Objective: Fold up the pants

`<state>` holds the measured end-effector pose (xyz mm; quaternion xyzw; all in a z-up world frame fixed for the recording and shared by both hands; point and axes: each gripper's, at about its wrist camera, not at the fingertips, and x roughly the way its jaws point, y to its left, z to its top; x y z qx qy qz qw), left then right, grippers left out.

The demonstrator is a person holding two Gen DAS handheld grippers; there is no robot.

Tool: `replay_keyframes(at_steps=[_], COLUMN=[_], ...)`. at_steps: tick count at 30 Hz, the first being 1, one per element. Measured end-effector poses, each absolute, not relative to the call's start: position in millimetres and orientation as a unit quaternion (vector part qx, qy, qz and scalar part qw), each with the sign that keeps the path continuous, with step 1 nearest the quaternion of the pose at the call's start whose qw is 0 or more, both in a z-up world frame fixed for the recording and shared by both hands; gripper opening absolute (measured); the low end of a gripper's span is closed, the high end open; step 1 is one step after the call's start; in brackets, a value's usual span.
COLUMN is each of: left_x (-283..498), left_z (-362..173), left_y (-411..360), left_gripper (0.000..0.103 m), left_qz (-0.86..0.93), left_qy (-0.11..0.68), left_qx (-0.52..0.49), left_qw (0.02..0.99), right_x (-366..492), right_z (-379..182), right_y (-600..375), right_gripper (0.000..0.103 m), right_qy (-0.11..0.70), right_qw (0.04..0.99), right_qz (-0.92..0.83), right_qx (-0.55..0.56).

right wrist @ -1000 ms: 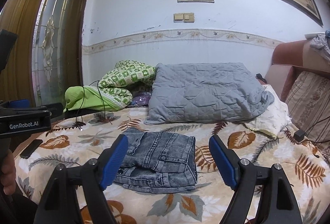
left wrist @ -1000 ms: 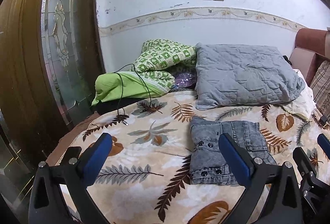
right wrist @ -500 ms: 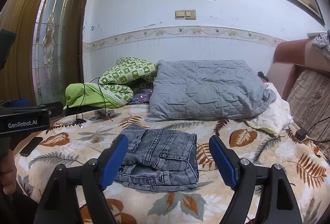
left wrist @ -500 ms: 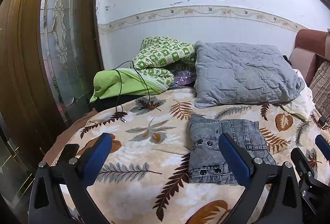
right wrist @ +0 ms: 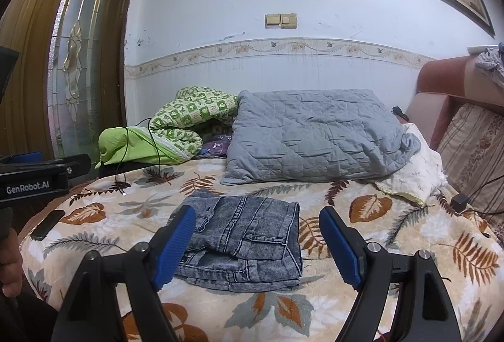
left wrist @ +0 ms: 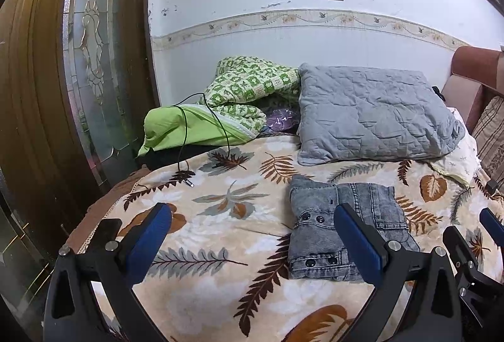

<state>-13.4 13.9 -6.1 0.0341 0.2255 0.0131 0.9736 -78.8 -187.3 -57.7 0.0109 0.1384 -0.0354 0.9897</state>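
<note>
The grey-blue denim pants (left wrist: 343, 225) lie folded into a compact rectangle on the leaf-patterned blanket (left wrist: 226, 228); they also show in the right wrist view (right wrist: 249, 241). My left gripper (left wrist: 252, 234) is open and empty, held above the bed to the left of the pants. My right gripper (right wrist: 258, 241) is open and empty, held back from the pants with the bundle framed between its blue pads (right wrist: 176, 244). The right gripper's tip shows at the left view's right edge (left wrist: 491, 225). The left gripper's body (right wrist: 34, 181) shows at the right view's left edge.
A grey quilted pillow (right wrist: 315, 137) and a green quilt (right wrist: 186, 118) with a black cable (left wrist: 189, 137) lie at the head of the bed. A dark phone (right wrist: 47, 225) lies near the bed's left edge. A wooden door (left wrist: 47, 89) stands left, a striped cushion (right wrist: 472, 153) right.
Both grippers have drifted slightly back and up from the bed; the pants stay still and folded. Both stay open.
</note>
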Motion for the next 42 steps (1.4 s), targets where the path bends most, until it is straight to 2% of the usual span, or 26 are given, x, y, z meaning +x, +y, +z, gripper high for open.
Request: replay_keyframes(at_steps=[42], left_x=[-21.4], left_z=[2.8], left_y=[11.0], left_gripper=[0.102], left_qz=[0.003], left_qy=[0.22], left_qx=[0.037], left_qw=[0.975], right_x=[-80.5], right_z=[-60.0], right_y=[-187.5], right_gripper=[0.083], right_qy=[0.141], right_qw=[0.989], right_qz=[-0.034], right_qx=[0.012])
